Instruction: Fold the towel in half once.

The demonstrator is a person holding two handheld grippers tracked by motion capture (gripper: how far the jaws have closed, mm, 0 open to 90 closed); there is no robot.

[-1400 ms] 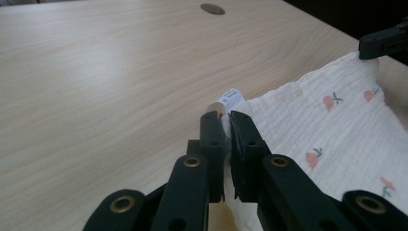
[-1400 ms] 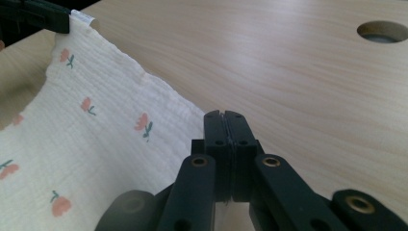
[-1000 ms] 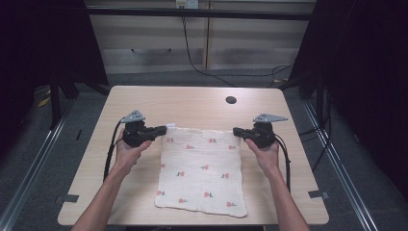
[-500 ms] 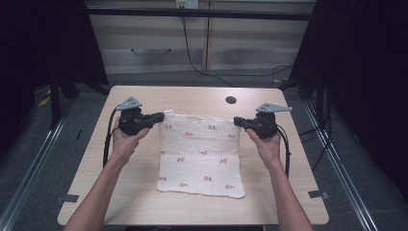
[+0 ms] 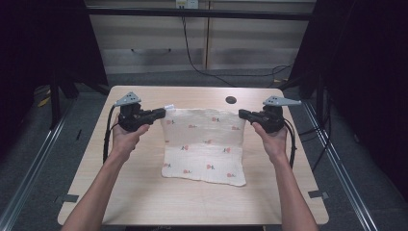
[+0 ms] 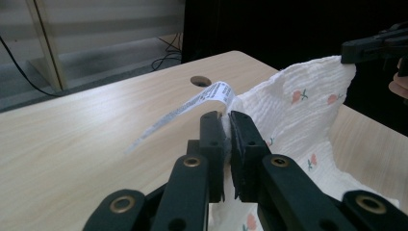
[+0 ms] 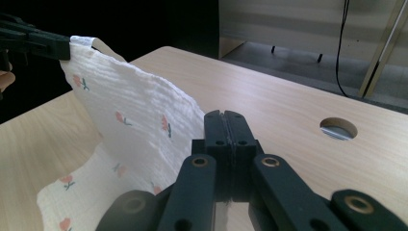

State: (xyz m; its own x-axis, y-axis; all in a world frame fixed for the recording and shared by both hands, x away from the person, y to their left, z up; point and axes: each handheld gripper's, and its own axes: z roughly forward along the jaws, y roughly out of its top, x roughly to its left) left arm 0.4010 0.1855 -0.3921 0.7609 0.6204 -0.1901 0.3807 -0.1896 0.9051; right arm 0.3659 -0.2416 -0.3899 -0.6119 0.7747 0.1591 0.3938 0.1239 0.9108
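white cloth [image 5: 204, 144] stretched between 2 tools, left tool [image 5: 161, 113] and right tool [image 5: 242, 114] clamped on far corners

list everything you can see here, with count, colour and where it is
cloth: 1, cream with small red and green prints, far edge lifted between the two grippers, near part lying on the table
label: 1, white, sticking out of the cloth corner at the left gripper
table: 1, light wood, centre of the high view
cable hole: 1, dark, round, far side of the table top
cabinet: 1, pale grey, behind the table
floor cable: 1, black, hanging down the cabinet front onto the floor
left gripper: 1, black with grey plate, shut on the cloth's far left corner
right gripper: 1, black with grey plate, shut on the far right corner
forearms: 2, bare, entering from the bottom
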